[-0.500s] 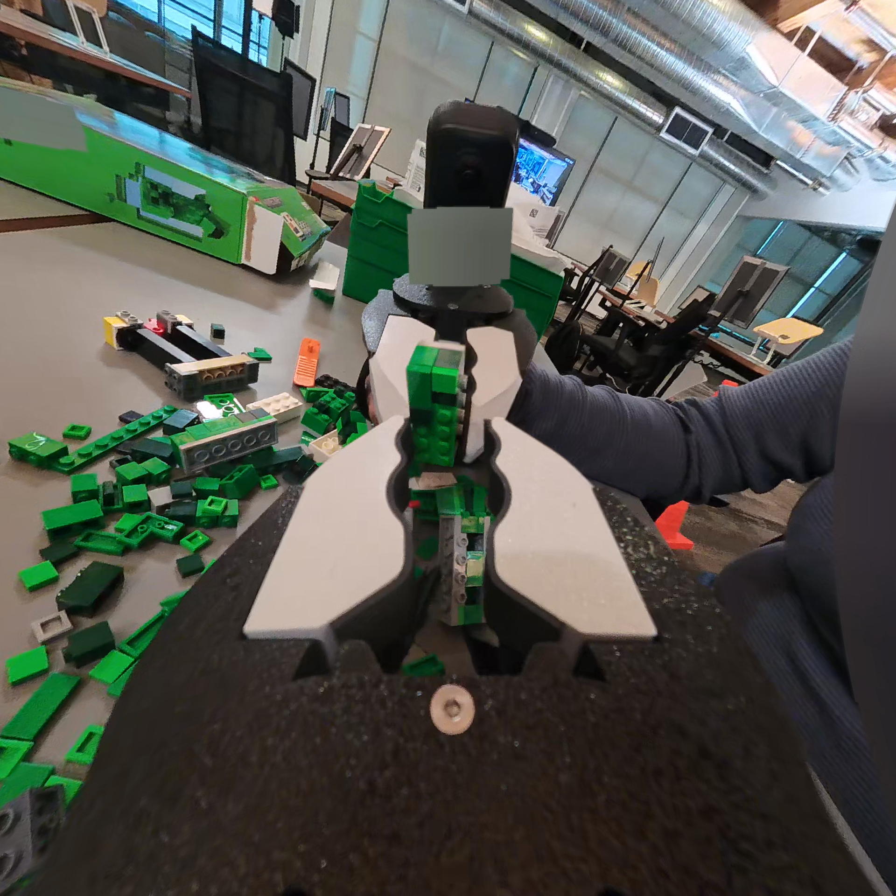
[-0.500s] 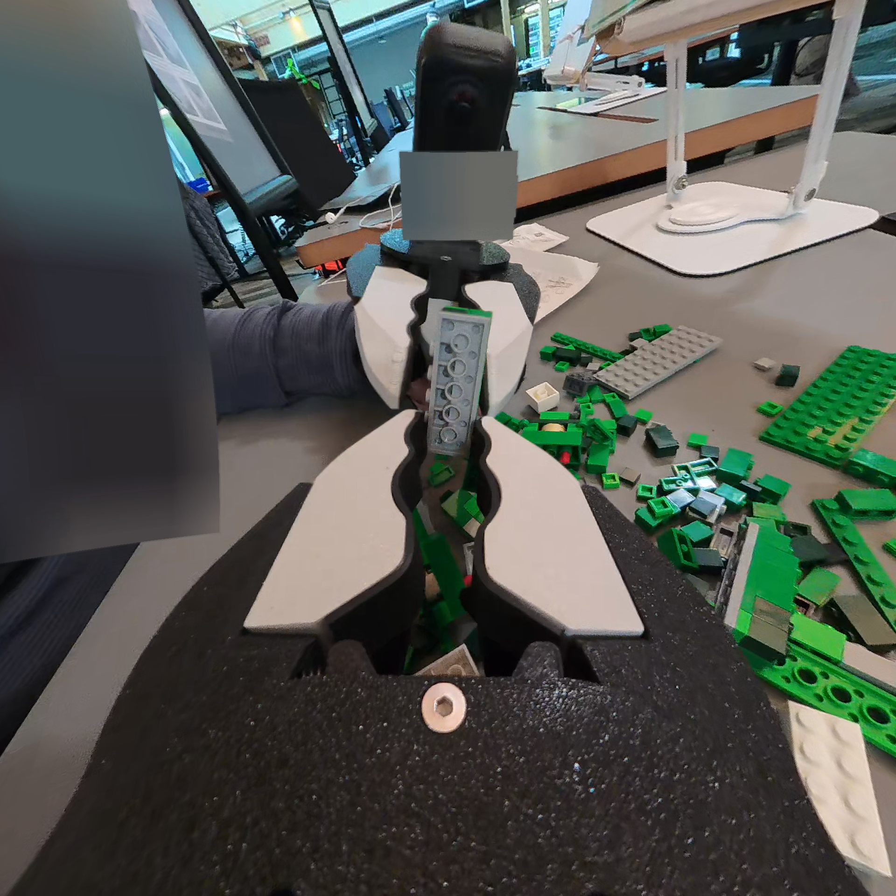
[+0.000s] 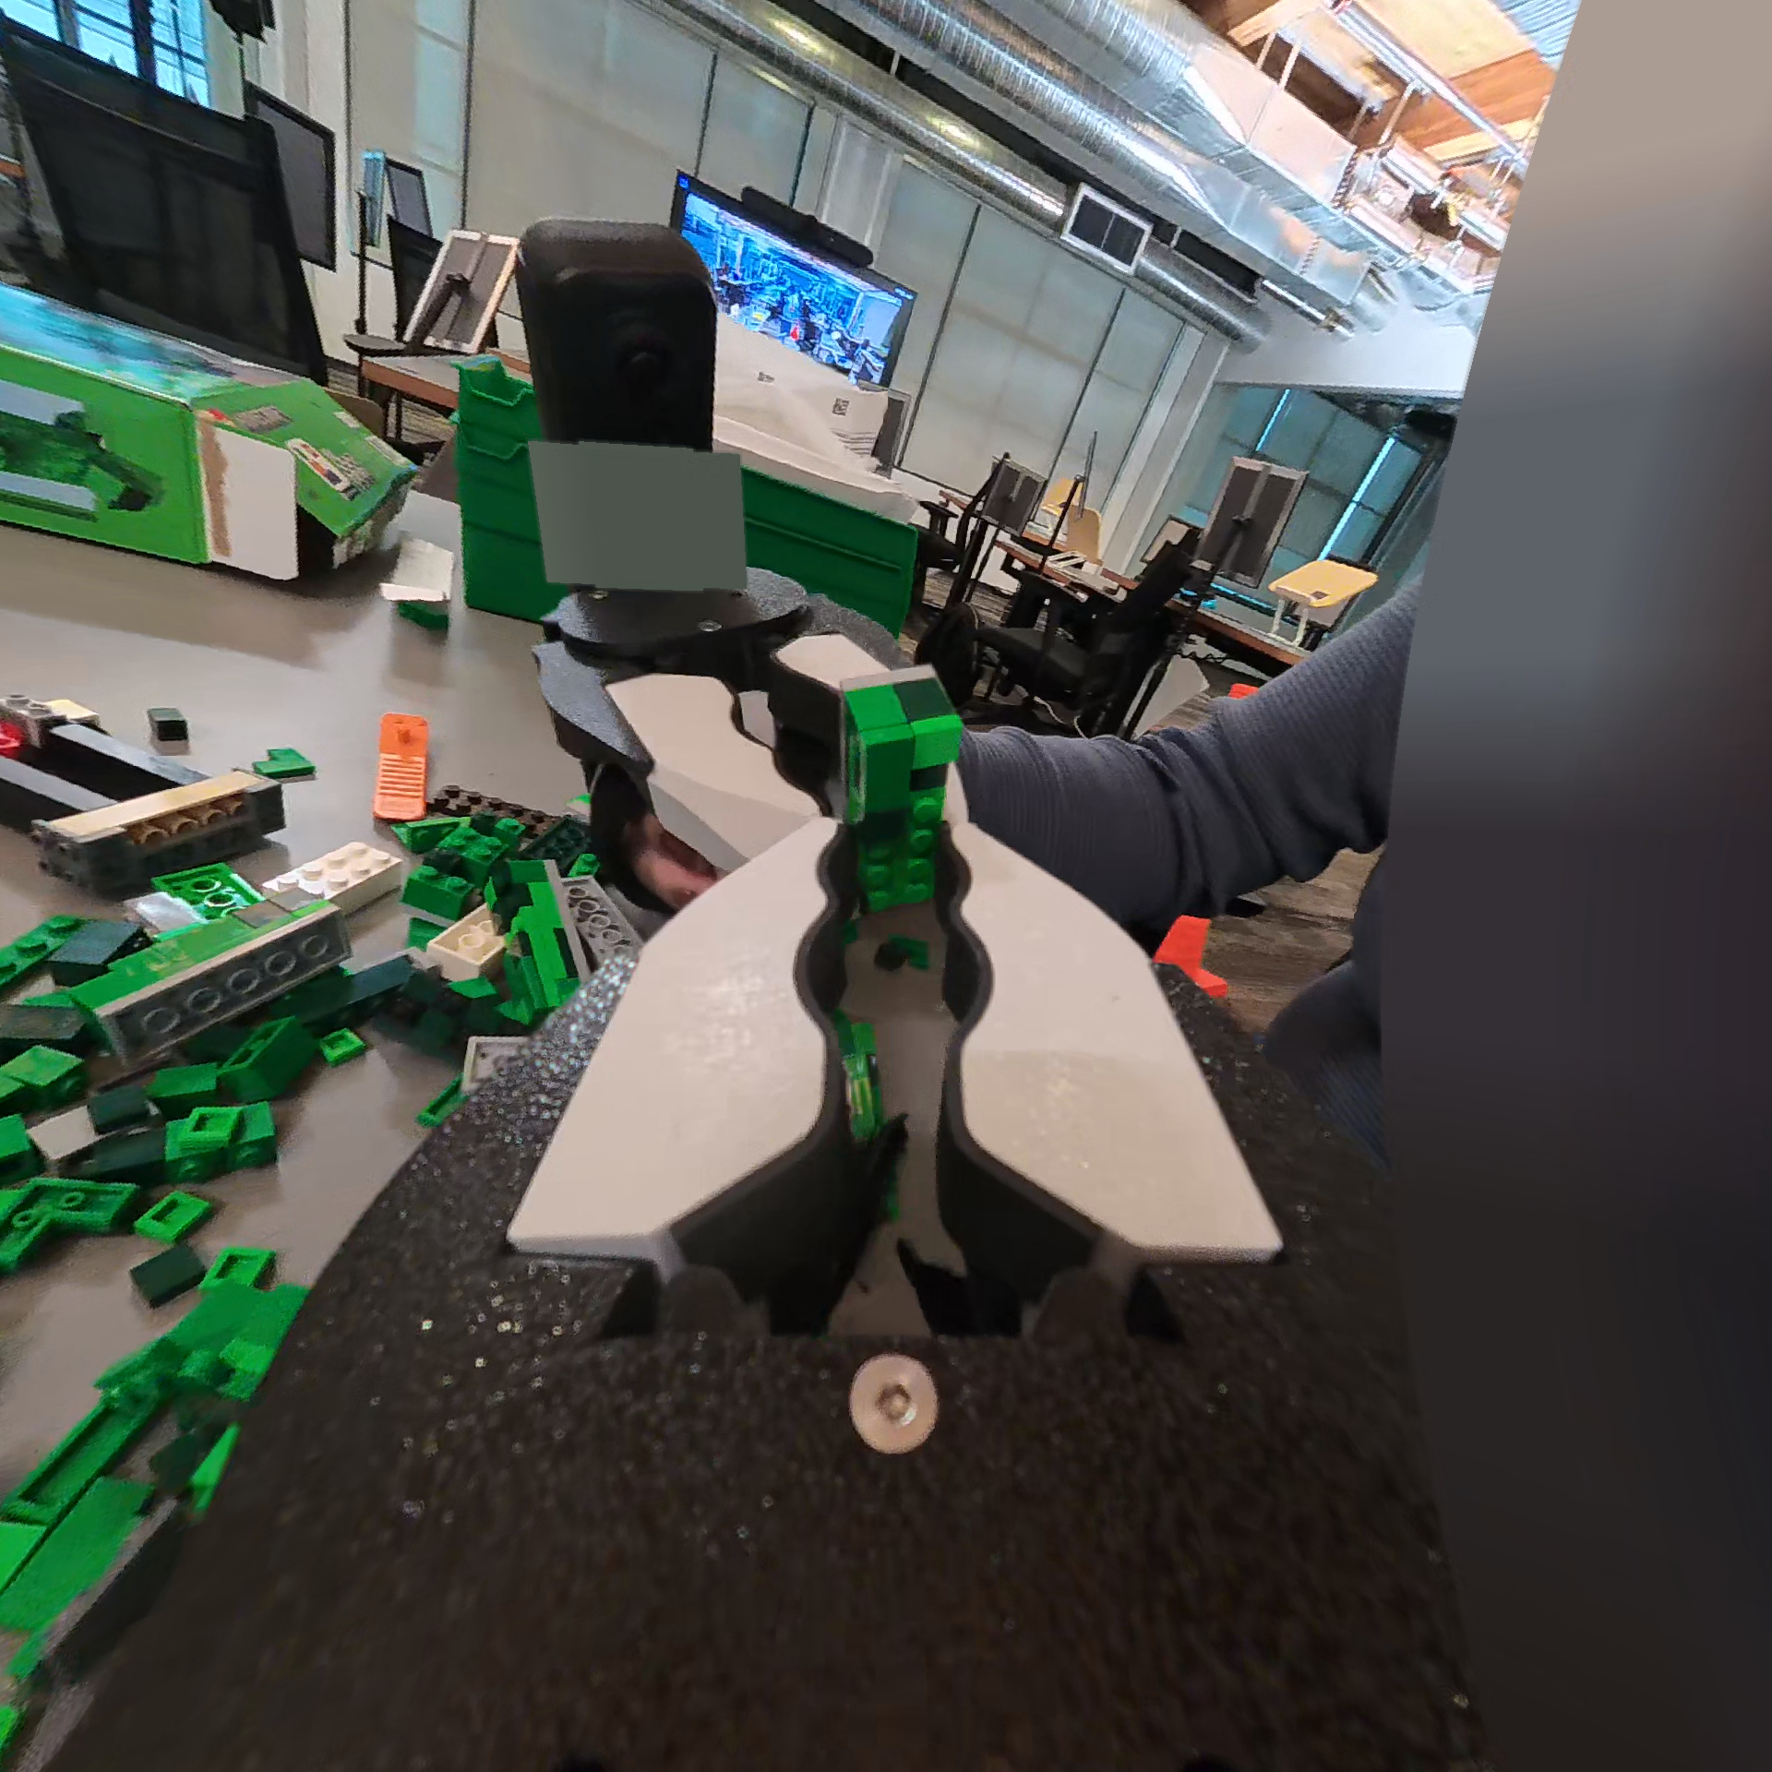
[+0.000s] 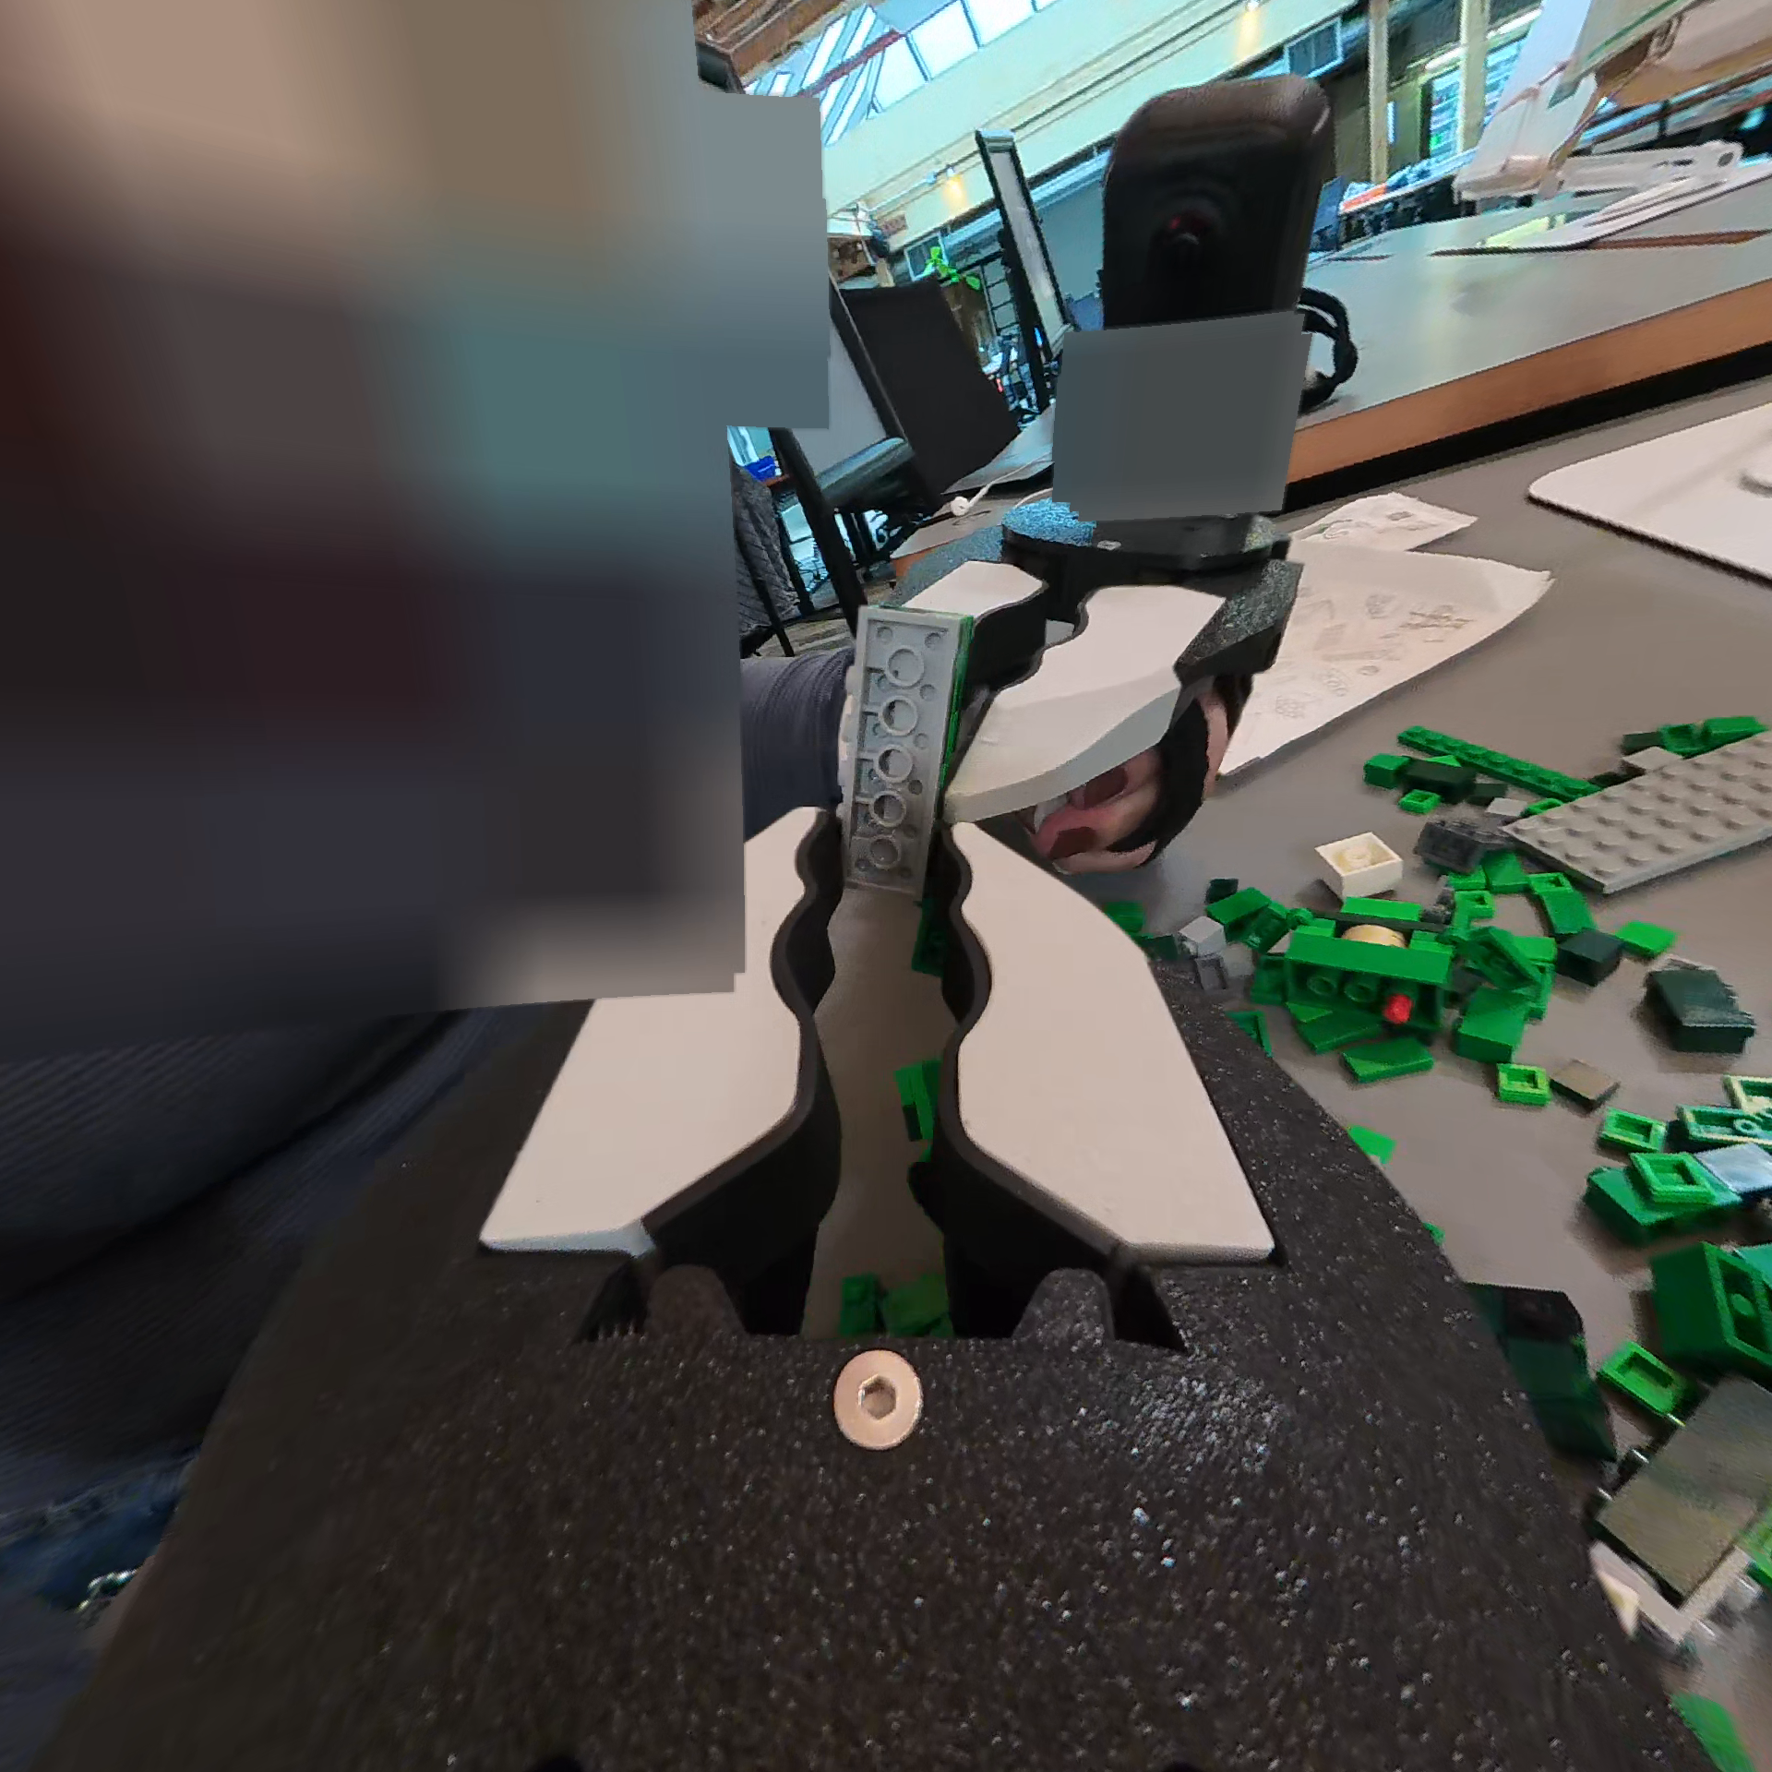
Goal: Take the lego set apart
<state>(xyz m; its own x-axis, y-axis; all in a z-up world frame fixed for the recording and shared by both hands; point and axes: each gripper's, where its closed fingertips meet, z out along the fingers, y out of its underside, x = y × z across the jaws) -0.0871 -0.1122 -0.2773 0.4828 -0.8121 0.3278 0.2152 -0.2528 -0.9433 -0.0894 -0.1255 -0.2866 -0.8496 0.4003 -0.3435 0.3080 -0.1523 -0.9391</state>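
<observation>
Both grippers' fingers clamp the lego stack [image 3: 897, 805] between their tips, left [image 3: 892, 844] and right [image 4: 887, 844].

Open-plan office or lab workspace. Exposed silver ventilation ducts [image 3: 1007, 125] run overhead. Below the ducts: a wall-mounted flat screen [image 3: 796, 288], glass partition walls [image 3: 1055, 364], black swivel chairs [image 3: 1074, 623] and long wooden-edged desks [image 4: 1534, 316].

Wall screen [image 3: 794, 288], white paper sheets [image 4: 1381, 623] on table [image 4: 1275, 834]
</observation>
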